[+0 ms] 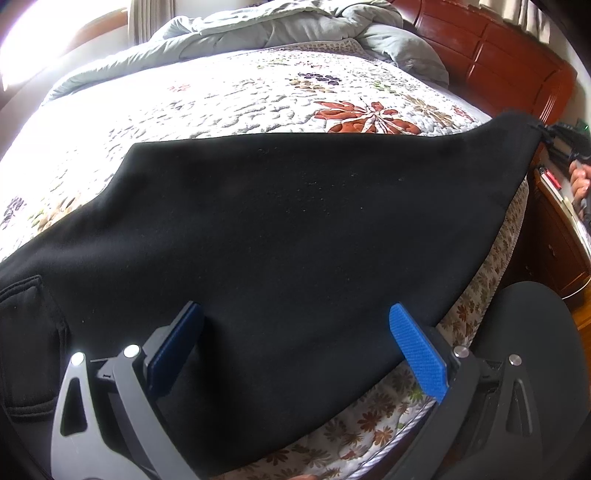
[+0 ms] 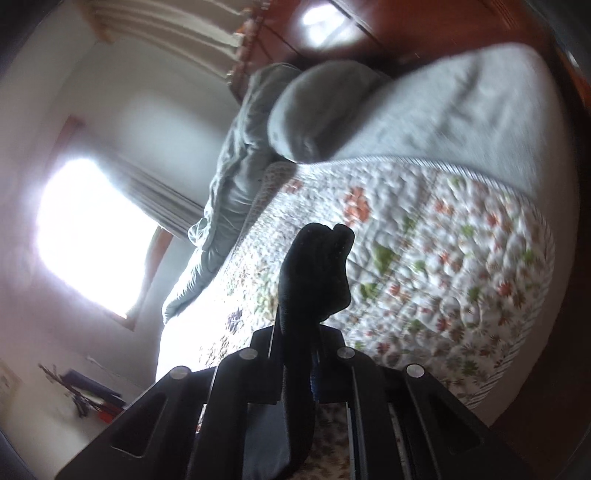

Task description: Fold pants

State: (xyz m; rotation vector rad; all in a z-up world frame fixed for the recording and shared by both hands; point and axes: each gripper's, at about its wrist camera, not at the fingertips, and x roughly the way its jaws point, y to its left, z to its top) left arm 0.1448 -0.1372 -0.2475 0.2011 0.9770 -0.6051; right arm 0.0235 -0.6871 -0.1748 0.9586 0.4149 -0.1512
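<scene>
The black pants [image 1: 295,229] lie spread across the floral quilt [image 1: 229,99] of the bed, reaching to the bed's near edge. My left gripper [image 1: 299,343] is open, its blue pads [image 1: 417,354] standing apart just above the near part of the pants, holding nothing. My right gripper [image 2: 299,354] is shut on a bunched end of the pants [image 2: 314,273], which sticks up between its fingers above the quilt. In the left wrist view that gripper [image 1: 565,144] shows at the far right, holding the pants' far corner lifted off the bed.
A grey duvet [image 1: 280,26] is heaped at the far side of the bed, against a red wooden headboard [image 1: 491,55]. A wooden nightstand [image 1: 554,229] stands right of the bed. A black round chair part [image 1: 532,369] is at lower right. A bright window [image 2: 88,236] is on the wall.
</scene>
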